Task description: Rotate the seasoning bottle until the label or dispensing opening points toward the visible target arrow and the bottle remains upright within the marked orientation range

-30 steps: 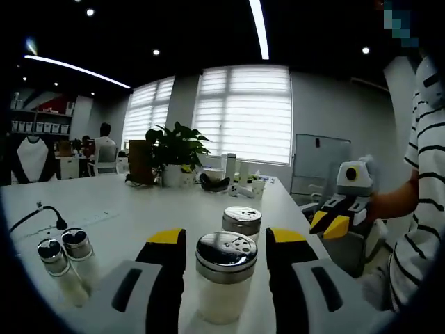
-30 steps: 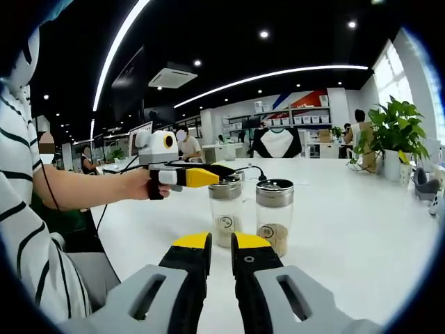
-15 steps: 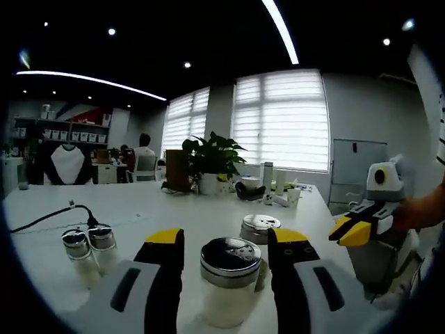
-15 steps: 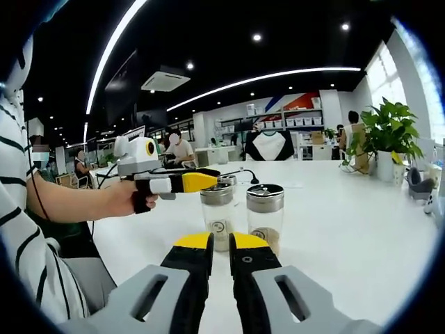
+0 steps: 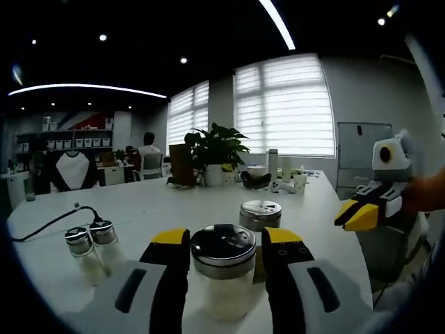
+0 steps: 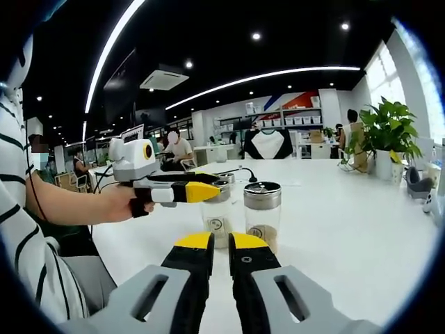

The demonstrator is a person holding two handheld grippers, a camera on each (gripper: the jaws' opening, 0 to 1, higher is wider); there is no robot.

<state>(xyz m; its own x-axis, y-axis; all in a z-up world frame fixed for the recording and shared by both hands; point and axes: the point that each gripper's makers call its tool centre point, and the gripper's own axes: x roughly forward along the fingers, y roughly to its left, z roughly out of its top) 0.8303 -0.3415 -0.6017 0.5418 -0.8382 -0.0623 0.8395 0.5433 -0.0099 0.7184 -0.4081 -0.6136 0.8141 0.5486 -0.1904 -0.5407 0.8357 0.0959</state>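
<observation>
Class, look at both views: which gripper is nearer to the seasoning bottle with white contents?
Left. The left gripper has its fingers on either side of the seasoning bottle; the right gripper sits apart, shut, short of the bottles.

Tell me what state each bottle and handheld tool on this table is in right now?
Left tool: jaws around the seasoning bottle.
Seasoning bottle: upright, capped, between those jaws.
Second bottle: upright behind it, lid on.
Two small shakers: upright, side by side.
Right tool: jaws together, holding nothing.
</observation>
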